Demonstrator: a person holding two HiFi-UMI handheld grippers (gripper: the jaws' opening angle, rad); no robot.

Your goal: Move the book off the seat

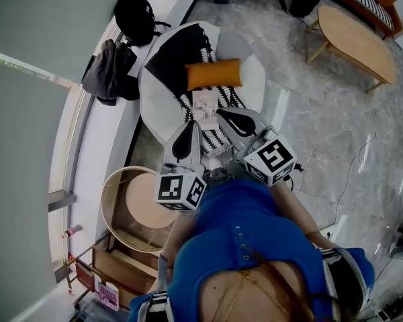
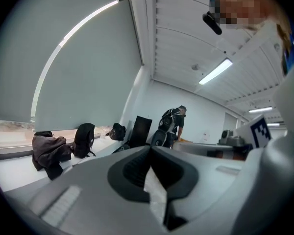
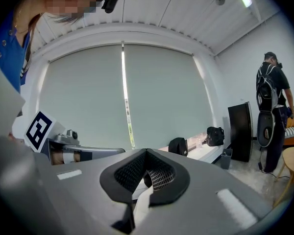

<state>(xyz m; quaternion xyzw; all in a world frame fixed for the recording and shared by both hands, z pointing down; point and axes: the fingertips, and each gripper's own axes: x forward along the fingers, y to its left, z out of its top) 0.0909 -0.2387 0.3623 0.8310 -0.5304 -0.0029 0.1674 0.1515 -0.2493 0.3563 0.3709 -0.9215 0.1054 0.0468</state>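
Where the head view shows the person's blue sleeves at lower centre, two tongs reach up toward mid-frame. The left tongs [image 1: 187, 138] are pressed together with nothing between them. The right tongs [image 1: 228, 121] are likewise pressed together and empty, and their own views confirm both. At lower left, beside the left tongs, stands one round wooden side table [image 1: 138, 203].

Just above the tongs, one book [image 1: 205, 106] lies flat on the seat of one white chair [image 1: 252, 79], on a black-and-white patterned throw [image 1: 181, 52]. The book's long axis runs bottom to top of the frame, and its far short edge points at one orange cushion [image 1: 213, 74]. The right tongs' tip sits just beside the book's lower right corner; contact cannot be confirmed.

Further off, at upper left, one dark garment [image 1: 107, 69] and one black backpack [image 1: 134, 15] rest on the window ledge. At upper right stands one wooden coffee table [image 1: 356, 39].
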